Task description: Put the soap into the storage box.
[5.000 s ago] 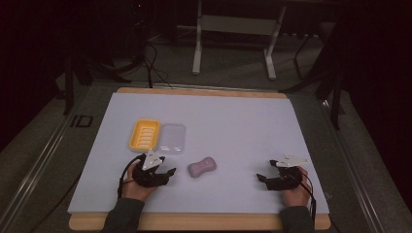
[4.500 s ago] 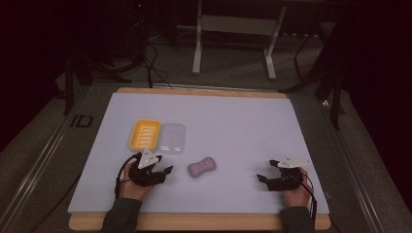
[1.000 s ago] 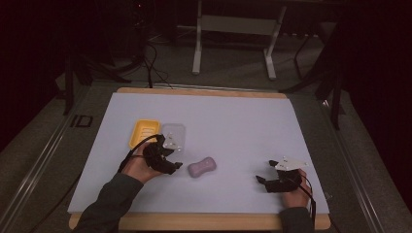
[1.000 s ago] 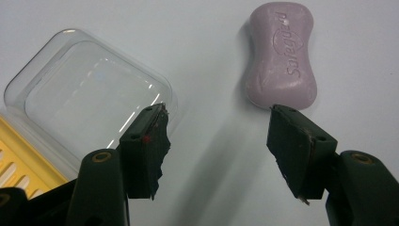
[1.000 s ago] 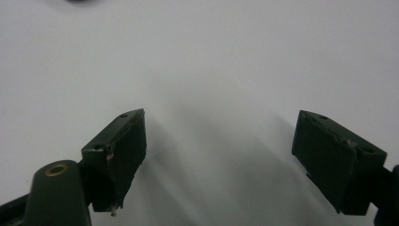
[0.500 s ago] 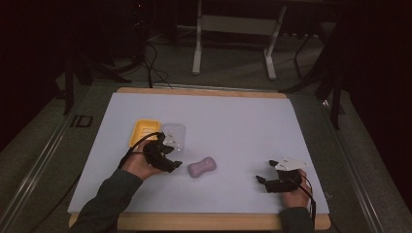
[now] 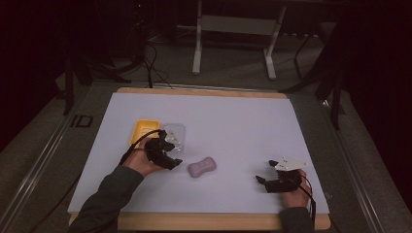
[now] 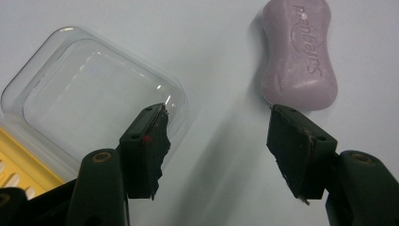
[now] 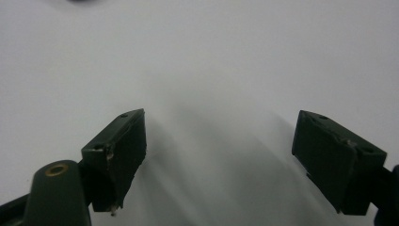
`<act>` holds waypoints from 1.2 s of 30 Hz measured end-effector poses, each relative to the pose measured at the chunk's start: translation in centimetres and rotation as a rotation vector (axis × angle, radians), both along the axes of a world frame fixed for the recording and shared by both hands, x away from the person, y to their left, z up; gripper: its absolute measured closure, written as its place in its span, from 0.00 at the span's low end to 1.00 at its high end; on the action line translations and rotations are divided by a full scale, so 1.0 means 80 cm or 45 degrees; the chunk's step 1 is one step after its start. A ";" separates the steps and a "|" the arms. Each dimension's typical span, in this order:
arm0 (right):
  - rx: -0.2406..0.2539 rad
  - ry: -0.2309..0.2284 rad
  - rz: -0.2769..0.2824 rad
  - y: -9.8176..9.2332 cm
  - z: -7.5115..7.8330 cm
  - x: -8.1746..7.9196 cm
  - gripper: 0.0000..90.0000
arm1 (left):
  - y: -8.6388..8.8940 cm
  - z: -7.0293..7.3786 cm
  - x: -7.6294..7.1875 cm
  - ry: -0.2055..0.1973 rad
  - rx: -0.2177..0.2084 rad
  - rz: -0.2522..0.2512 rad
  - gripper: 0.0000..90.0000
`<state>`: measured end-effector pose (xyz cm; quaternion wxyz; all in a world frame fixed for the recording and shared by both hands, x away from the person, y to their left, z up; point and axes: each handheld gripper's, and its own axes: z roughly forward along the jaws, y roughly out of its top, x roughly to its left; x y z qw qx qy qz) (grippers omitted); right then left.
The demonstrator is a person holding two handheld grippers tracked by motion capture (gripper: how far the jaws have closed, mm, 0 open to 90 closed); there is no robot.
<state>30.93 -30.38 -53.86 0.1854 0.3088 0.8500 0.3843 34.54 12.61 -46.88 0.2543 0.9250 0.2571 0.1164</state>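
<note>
Left hand-held gripper jaws apart, empty, near soap bar | soap: stiff, light, likely slick | grip at narrow waist | right hand-held gripper apart, idle

Purple soap bar, waisted shape, lies flat on white table sheet. Clear plastic lid lies flat nearby, touching yellow tray.

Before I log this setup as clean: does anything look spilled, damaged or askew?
Nothing spilled or broken. The soap lies bare on the table, outside its case. The clear lid lies open beside the yellow tray. The left gripper hangs open between lid and soap, holding nothing; the right gripper is open over bare table.
</note>
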 end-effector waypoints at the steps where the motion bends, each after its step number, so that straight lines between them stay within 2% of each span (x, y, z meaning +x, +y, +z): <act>1: 0.000 0.000 0.000 0.000 0.000 0.000 0.20 | 0.000 0.000 0.000 0.000 0.000 0.000 0.43; 15: -0.002 0.004 0.001 0.000 0.000 0.000 0.20 | -0.011 0.007 0.005 -0.002 0.029 -0.028 0.43; 36: -0.004 0.005 0.001 0.000 0.000 0.000 0.20 | -0.034 0.018 0.007 0.005 0.034 -0.073 0.43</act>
